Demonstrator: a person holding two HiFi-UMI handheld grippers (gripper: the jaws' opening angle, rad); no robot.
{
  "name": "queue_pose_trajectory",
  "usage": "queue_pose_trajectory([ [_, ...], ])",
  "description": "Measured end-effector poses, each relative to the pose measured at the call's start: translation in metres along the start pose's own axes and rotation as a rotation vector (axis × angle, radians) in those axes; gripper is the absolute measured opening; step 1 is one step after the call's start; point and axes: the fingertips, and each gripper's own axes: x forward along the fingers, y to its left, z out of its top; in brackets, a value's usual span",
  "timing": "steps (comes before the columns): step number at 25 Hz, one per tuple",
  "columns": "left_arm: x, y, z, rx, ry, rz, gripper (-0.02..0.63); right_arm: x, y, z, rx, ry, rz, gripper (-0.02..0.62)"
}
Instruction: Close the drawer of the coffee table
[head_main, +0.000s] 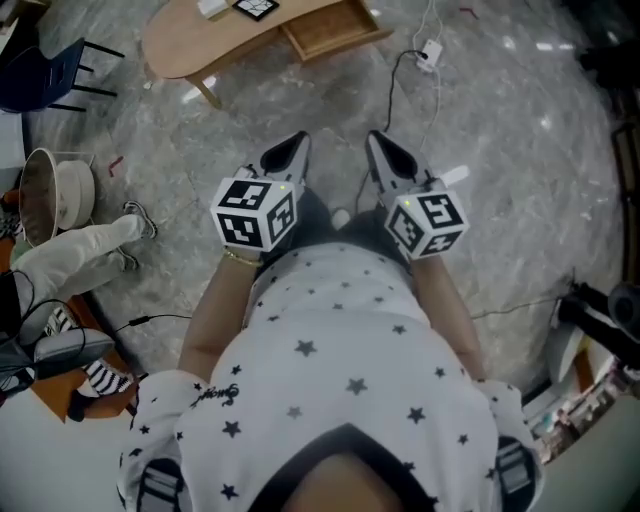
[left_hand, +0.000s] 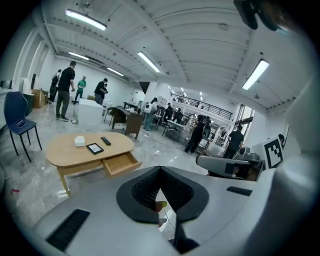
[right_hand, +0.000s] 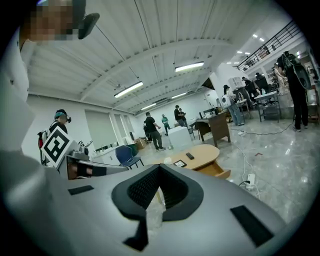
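Floor (head_main: 500, 150) separates the closed, empty left gripper (head_main: 296, 142) and right gripper (head_main: 378, 142) from the table's (head_main: 190, 45) open drawer (head_main: 330, 30) at upper frame: approach, then push its front squarely.

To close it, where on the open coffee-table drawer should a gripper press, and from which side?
The front panel of the drawer, mid-width, coming from the person's side: it juts from the coffee table toward them, so a straight push should seat it.
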Motion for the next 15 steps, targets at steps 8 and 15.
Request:
queue_pose_trajectory([
  [8,-0.005,-0.002,0.002,-0.005,-0.014,0.003,0.008,-0.004,0.013,0.004,-0.024,-0.008,0.016,0.006],
  [15,-0.009,-0.009,-0.001,-0.002,-0.021,-0.006,0.008,-0.011,0.017,0.003,-0.038,-0.013,0.019,0.007],
])
